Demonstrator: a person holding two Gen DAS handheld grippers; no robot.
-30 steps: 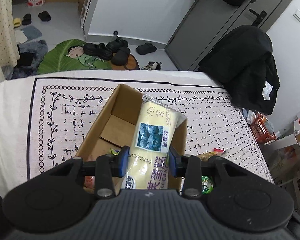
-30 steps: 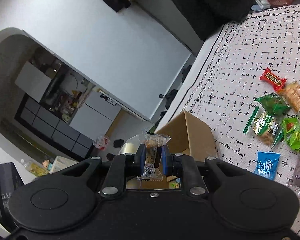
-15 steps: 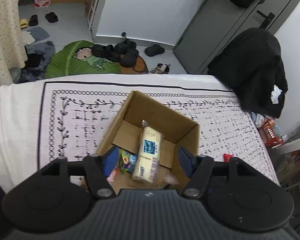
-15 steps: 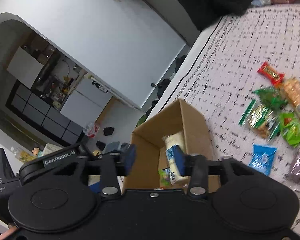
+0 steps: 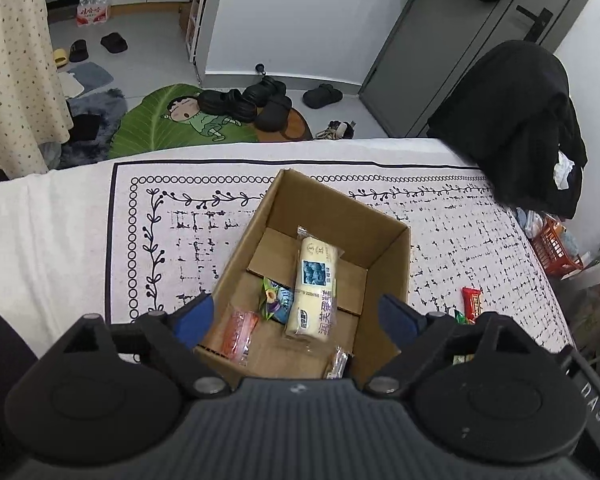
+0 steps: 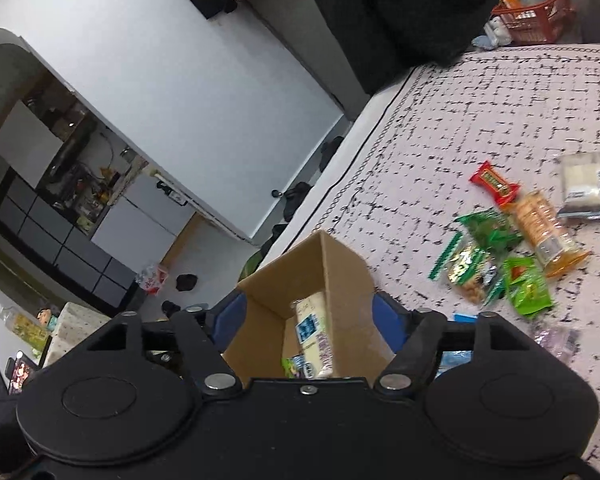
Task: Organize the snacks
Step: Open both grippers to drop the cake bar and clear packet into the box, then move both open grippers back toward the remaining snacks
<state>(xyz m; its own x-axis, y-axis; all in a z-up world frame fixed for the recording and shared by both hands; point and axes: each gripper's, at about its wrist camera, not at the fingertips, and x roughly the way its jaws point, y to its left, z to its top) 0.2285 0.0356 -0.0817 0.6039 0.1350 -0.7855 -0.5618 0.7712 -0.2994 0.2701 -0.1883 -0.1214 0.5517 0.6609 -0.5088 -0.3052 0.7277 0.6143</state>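
Observation:
An open cardboard box [image 5: 384, 252] stands on the patterned cloth [image 5: 140, 240]. Inside lie a long cream blueberry cake pack [image 5: 314, 288], an orange packet [image 5: 238, 330], a green-and-blue packet [image 5: 274, 300] and a small brown snack [image 5: 336, 362]. My left gripper [image 5: 296, 318] hangs open above the box's near edge, holding nothing. My right gripper [image 6: 306, 316] is open too, straddling the box [image 6: 332, 268], where the cake pack [image 6: 312, 336] shows inside. Loose snacks lie to the right: a red bar [image 6: 494, 182], green packets [image 6: 488, 230], an orange pack [image 6: 544, 234], a white pack [image 6: 586, 184].
The cloth covers a bed or table whose far edge [image 5: 260, 148] drops to the floor with shoes [image 5: 256, 104] and a green mat [image 5: 172, 120]. A black coat [image 5: 516, 120] hangs at the right, with an orange basket [image 5: 556, 248] below it. A red bar [image 5: 473, 300] lies right of the box.
Both grippers have opened. The cake pack left my left gripper and the small brown snack left my right gripper; both now lie in the box. Both grippers have risen.

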